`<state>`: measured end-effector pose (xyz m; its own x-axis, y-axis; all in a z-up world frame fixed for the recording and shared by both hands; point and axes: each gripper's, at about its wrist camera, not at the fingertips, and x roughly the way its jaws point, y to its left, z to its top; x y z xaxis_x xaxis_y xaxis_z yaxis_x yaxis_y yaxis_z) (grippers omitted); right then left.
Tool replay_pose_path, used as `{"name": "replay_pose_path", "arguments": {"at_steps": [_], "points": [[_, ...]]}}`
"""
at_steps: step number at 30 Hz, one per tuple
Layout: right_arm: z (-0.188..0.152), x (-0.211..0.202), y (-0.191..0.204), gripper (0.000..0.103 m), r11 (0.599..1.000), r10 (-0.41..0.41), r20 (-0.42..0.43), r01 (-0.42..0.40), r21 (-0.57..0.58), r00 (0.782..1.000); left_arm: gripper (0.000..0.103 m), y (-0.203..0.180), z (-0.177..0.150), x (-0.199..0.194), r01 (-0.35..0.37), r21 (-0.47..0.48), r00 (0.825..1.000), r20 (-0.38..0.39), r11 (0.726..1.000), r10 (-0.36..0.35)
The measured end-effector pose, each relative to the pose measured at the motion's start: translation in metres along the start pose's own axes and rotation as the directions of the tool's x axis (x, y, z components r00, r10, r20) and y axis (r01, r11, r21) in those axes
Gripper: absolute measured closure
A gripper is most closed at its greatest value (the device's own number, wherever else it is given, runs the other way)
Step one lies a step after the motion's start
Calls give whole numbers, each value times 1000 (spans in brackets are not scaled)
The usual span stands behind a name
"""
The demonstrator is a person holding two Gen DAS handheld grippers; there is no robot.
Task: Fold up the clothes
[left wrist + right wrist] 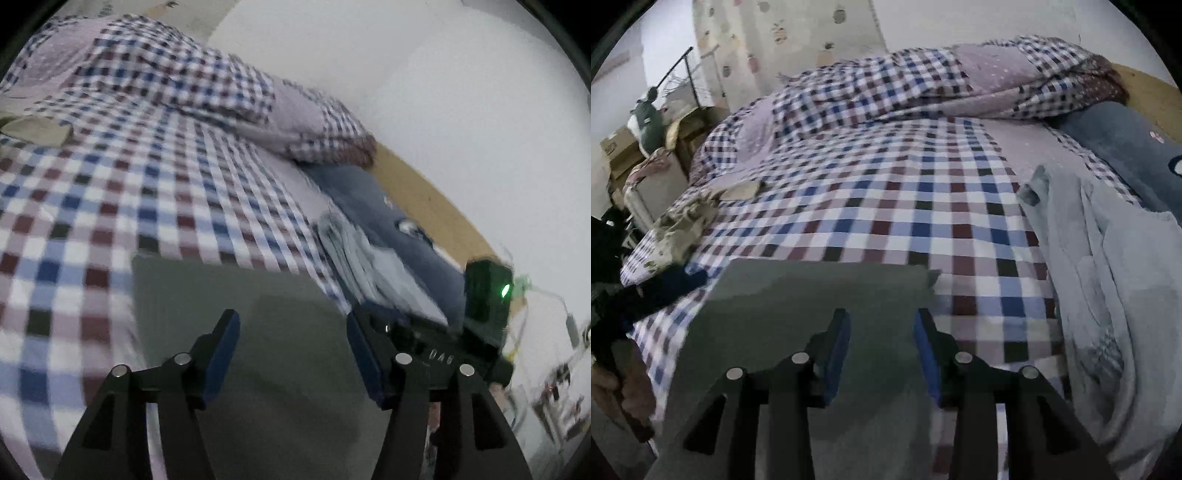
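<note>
A grey folded garment (258, 332) lies flat on the checked bedsheet (110, 192), near the bed's front edge. My left gripper (291, 328) hovers over it, open and empty, jaws wide apart. The right gripper shows in the left wrist view (480, 295) as a black body with a green light. In the right wrist view the same grey garment (812, 295) lies under my right gripper (881, 332), which is open and empty. The left gripper (646, 291) shows dimly at the left edge there.
A pale blue fleece garment (1108, 295) lies crumpled on the right of the bed. A dark blue pillow (1126, 147) and a checked quilt (923, 85) lie at the back. A beige crumpled cloth (683, 225) sits left. Boxes (620, 147) stand beside the bed.
</note>
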<state>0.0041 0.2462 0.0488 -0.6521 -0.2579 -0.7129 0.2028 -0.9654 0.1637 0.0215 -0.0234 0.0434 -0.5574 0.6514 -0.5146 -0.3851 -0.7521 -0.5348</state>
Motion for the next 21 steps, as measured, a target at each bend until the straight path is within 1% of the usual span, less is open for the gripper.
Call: {"name": "replay_pose_path", "arguments": {"at_steps": [5,8,9,11,12,14,15,16,17,19,21], "points": [[-31,-21,37,63,995,19,-27,-21,-97,999,39,-26,-29,-1,-49,103,996,-75,993,57],[-57,-23,52,63,987,42,-81,-54,-152,996,39,-40,-45,-3,-75,162,990,-108,984,93],[-66,-22,55,63,983,45,-108,-63,-172,993,39,-40,-44,-6,-80,165,990,-104,983,98],[-78,-16,56,63,975,34,-166,-70,-210,985,39,-38,-39,-11,-85,141,991,-93,986,99],[-80,-15,55,63,973,36,-182,-76,-217,983,36,-35,-36,-12,-88,119,992,-78,989,98],[-74,-19,47,62,978,62,-169,-94,-189,984,32,-28,-28,-15,-90,75,994,-53,993,94],[-68,-22,40,61,982,71,-152,-96,-163,986,32,-25,-24,-13,-89,57,995,-48,994,92],[-62,-24,32,58,985,84,-134,-103,-137,987,31,-22,-20,-10,-101,47,994,-45,994,104],[-55,-26,23,55,987,109,-117,-121,-104,987,30,-21,-15,-7,-123,49,991,-41,991,125],[-44,-25,4,54,985,170,-83,-173,-28,982,29,-24,-7,-2,-153,72,987,-29,986,155],[-37,-21,-12,53,977,211,-60,-209,29,976,21,-27,0,1,-197,99,980,-7,975,199]]}}
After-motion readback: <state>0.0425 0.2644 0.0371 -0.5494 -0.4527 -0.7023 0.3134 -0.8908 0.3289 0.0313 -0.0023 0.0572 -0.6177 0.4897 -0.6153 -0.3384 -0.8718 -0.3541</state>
